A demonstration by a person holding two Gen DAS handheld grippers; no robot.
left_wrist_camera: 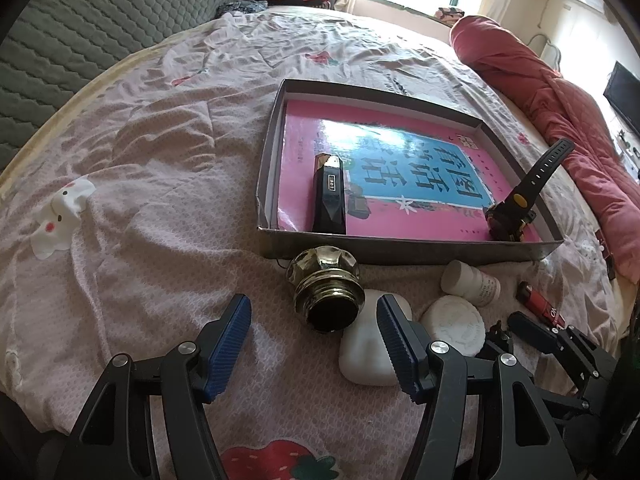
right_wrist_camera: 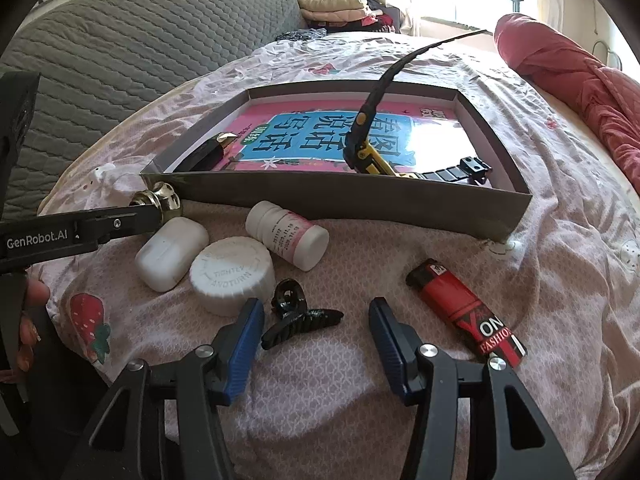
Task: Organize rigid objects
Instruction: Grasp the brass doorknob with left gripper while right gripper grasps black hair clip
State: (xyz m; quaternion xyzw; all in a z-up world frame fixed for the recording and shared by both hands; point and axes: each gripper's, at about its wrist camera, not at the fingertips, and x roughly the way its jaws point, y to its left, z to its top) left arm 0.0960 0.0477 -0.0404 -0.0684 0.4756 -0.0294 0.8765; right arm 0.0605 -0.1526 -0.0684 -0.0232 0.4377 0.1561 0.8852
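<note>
So far the box (left_wrist_camera: 400, 254) holds a black case (left_wrist_camera: 330, 196) and a watch (left_wrist_camera: 516, 204). Six items remain just outside its near wall: knob (left_wrist_camera: 324, 280), bottle (right_wrist_camera: 286, 234), lid (right_wrist_camera: 232, 274), white case (right_wrist_camera: 172, 252), clip (right_wrist_camera: 298, 314), lighter (right_wrist_camera: 464, 310). Left tool (left_wrist_camera: 316, 344) and right tool (right_wrist_camera: 316, 344) are both open, gripping nothing.

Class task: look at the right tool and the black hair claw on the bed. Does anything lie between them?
Nothing visible does. The black hair claw lies on the bedspread just ahead of the open right tool. The white round lid and red lighter sit off to either side.

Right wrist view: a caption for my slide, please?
Open right gripper above black plastic hair claw beside red lighter on bedsheet.
</note>
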